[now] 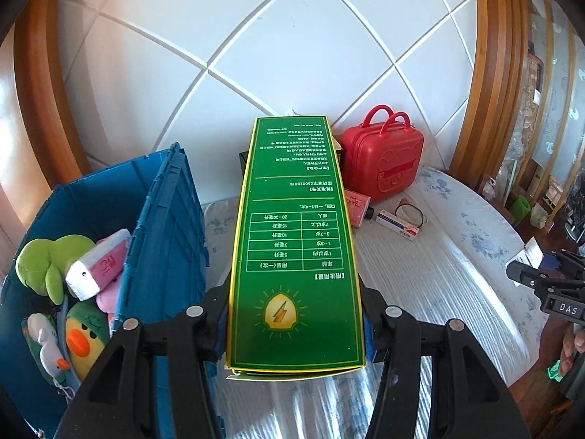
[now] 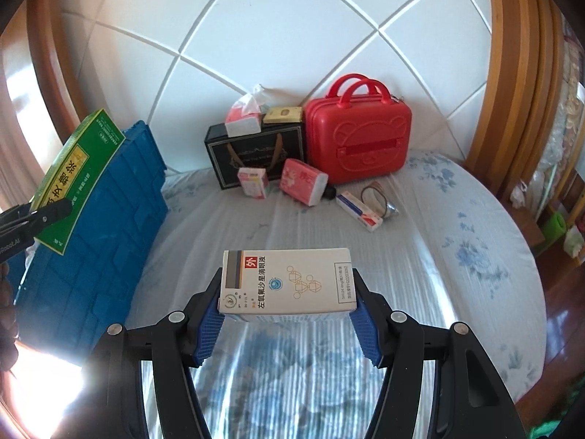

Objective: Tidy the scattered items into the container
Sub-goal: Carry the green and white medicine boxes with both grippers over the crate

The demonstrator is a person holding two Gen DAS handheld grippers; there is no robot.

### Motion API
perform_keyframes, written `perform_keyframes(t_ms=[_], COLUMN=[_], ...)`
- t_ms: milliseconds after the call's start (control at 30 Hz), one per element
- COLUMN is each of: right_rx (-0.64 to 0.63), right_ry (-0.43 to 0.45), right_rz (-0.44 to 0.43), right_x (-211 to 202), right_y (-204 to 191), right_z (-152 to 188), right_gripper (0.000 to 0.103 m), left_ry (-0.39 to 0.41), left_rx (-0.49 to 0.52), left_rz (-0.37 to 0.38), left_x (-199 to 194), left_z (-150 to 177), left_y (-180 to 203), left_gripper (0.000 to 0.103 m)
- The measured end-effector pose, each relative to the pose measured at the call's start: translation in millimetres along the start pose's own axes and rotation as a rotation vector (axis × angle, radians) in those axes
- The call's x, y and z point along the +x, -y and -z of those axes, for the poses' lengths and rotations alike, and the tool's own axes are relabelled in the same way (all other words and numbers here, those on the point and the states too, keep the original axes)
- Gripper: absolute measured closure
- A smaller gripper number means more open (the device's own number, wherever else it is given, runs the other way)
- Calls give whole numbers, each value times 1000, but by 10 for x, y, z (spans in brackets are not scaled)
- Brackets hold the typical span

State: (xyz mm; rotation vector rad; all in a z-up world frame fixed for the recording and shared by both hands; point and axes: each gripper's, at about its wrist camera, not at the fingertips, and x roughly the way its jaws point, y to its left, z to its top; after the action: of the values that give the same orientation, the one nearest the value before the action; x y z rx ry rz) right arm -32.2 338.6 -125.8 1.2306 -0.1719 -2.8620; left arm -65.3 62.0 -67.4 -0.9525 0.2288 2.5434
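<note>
My left gripper [image 1: 294, 325] is shut on a long green medicine box [image 1: 296, 241], held above the bed beside the blue crate [image 1: 172, 219]. The crate holds plush toys [image 1: 55, 259] and a pink tissue pack [image 1: 98, 263]. From the right wrist view the green box [image 2: 78, 175] hangs over the crate's side [image 2: 98, 234]. My right gripper [image 2: 287, 316] is shut on a white eye-drop box [image 2: 289, 281] above the bed. A pink tissue pack [image 2: 303, 181], a small pink box [image 2: 252, 181], a white tube box [image 2: 360, 212] and a band [image 2: 374, 195] lie on the bed.
A red toy suitcase [image 2: 360, 135] and a black gift bag [image 2: 256, 155] stand against the white padded headboard [image 2: 292, 29]. A tissue pack [image 2: 243, 115] and a gold packet [image 2: 283, 114] sit on the bag. The bed's edge curves at right, with wood floor beyond.
</note>
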Motion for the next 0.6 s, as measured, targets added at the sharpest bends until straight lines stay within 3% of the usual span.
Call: perform_keyframes(t_ms=[300,600], right_rx=[-69,-169], right_ry=[67,111], right_rz=[-59,-146], right_x=[-183,-200], right_y=[-973,-2099], right_z=[-291,-569], right_gripper=[42,42], left_ry=[62,80], left_rx=[-74,-155], left_rz=[-43,-118], left_x=[-488,-846], left_z=[-2,244], left_y=[-925,-2012], left_gripper=[51,51])
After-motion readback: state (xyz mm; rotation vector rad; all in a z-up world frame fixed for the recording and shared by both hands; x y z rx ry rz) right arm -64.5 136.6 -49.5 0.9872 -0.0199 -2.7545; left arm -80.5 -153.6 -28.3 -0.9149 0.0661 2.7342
